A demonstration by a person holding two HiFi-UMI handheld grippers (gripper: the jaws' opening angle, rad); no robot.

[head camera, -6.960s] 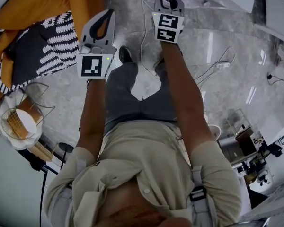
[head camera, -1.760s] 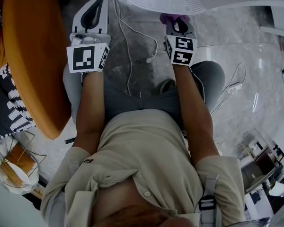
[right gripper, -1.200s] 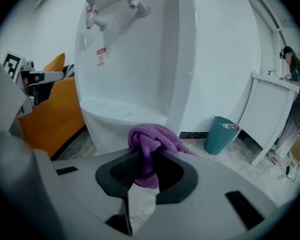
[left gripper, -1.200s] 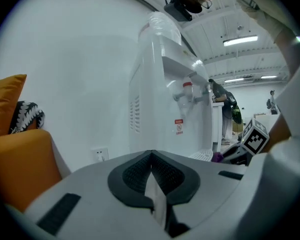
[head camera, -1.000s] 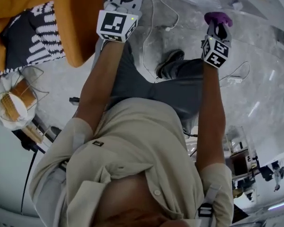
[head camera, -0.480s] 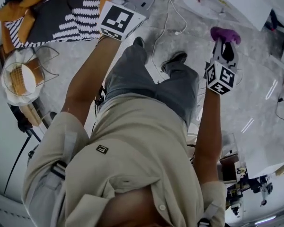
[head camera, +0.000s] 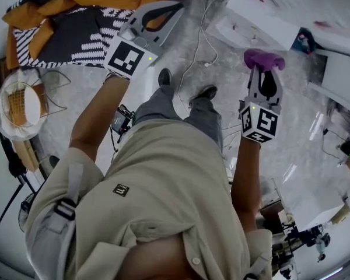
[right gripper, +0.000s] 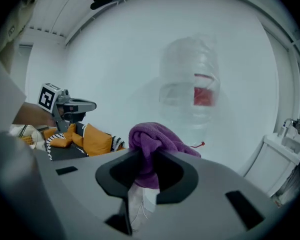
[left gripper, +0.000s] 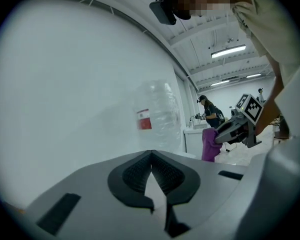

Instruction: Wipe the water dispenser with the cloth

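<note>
The water dispenser's clear bottle [right gripper: 189,89], with a red label, stands in front of a white wall; it also shows in the left gripper view [left gripper: 157,115] and, blurred, in the head view at the top right [head camera: 283,4]. My right gripper [right gripper: 147,156] is shut on a bunched purple cloth [right gripper: 152,136] and is held short of the bottle without touching it. From the head view the cloth [head camera: 263,59] sticks out past the right gripper [head camera: 262,77]. My left gripper [left gripper: 151,156] is shut on nothing, out to the left [head camera: 172,7].
Orange cushions and black-and-white striped fabric [head camera: 76,22] lie at the upper left. A wire basket [head camera: 23,104] stands at the left. Cables [head camera: 201,34] trail over the marble floor. A white counter [right gripper: 285,149] is at the right. A person [left gripper: 210,115] stands far off.
The head view has swung round as the person moved; the dispenser now sits at the upper right. Both grippers have shifted with the arms. The right gripper still holds the purple cloth.
</note>
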